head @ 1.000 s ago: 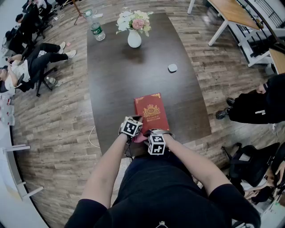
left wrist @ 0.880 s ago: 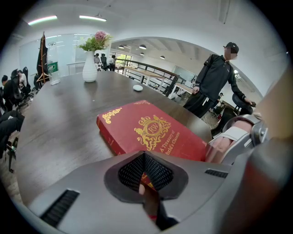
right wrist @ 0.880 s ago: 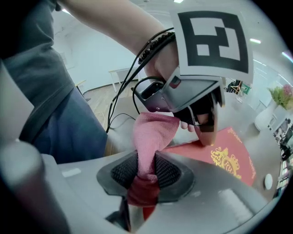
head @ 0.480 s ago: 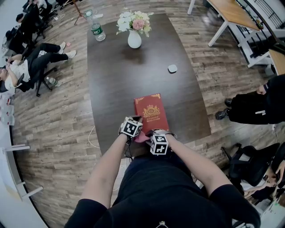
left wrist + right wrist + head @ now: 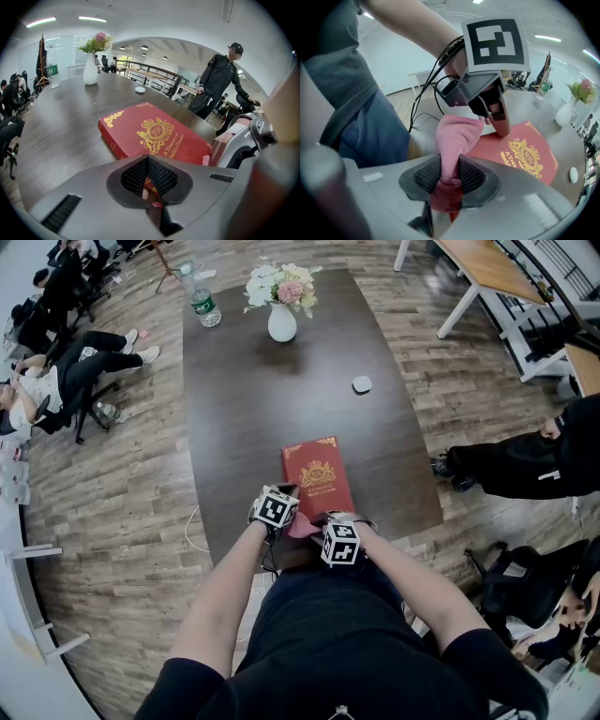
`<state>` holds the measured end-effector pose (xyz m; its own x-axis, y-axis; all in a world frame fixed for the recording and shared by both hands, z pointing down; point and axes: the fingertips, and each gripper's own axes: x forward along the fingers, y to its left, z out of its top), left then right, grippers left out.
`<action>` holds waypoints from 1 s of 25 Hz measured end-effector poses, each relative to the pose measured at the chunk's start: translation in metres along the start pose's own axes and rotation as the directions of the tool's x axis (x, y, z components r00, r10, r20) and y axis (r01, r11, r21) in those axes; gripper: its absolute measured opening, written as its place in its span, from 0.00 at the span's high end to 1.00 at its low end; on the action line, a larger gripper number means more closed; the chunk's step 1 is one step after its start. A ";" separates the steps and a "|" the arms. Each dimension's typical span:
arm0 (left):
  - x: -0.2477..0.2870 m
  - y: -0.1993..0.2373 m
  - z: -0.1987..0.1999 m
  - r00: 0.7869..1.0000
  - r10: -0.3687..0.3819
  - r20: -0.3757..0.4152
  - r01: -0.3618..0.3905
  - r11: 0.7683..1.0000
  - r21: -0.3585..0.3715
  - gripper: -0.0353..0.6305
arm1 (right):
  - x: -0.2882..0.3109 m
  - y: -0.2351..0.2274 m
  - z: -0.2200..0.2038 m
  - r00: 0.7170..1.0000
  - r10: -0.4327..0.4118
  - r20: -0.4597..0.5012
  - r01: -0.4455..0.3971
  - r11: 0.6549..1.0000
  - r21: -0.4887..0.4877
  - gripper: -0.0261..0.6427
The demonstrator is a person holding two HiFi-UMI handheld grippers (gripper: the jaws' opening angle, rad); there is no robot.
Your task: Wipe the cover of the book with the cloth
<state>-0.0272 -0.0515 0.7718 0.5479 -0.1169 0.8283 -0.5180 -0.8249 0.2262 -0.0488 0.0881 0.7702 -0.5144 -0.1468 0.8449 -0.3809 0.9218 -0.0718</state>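
Gripping one end of the pink cloth [image 5: 457, 136], my right tool [image 5: 449, 169] is clamped shut. My left tool [image 5: 149, 177] is closed on a pink sliver of it. The red book [image 5: 154, 136] lies flat on the bench [image 5: 253, 409], just ahead of both tools.

Bright, even light; fisheye-warped edges

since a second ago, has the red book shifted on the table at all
No. The red book keeps its spot and angle against the white vase and the dark table's near edge.
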 end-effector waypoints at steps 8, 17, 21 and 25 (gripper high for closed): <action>0.000 0.000 -0.001 1.000 0.006 -0.002 -0.006 1.000 0.000 0.95 | -0.005 -0.002 -0.009 1.000 -0.012 0.002 0.012 1.000 0.017 0.80; 0.000 0.002 0.000 1.000 0.012 -0.005 -0.012 1.000 0.000 0.95 | -0.011 -0.004 -0.018 1.000 -0.023 0.004 0.023 0.999 0.031 0.80; 0.000 0.000 -0.001 1.000 0.004 -0.006 -0.004 1.000 -0.003 0.95 | -0.014 -0.004 -0.020 1.000 -0.025 0.007 0.025 0.999 0.036 0.80; -0.001 0.000 0.001 1.000 0.004 0.002 -0.004 1.000 0.007 0.95 | -0.015 -0.004 -0.023 0.999 -0.031 0.008 0.030 0.999 0.039 0.80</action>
<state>-0.0272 -0.0518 0.7705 0.5468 -0.1214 0.8284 -0.5159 -0.8281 0.2192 -0.0217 0.0952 0.7702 -0.5084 -0.1778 0.8426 -0.4258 0.9024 -0.0666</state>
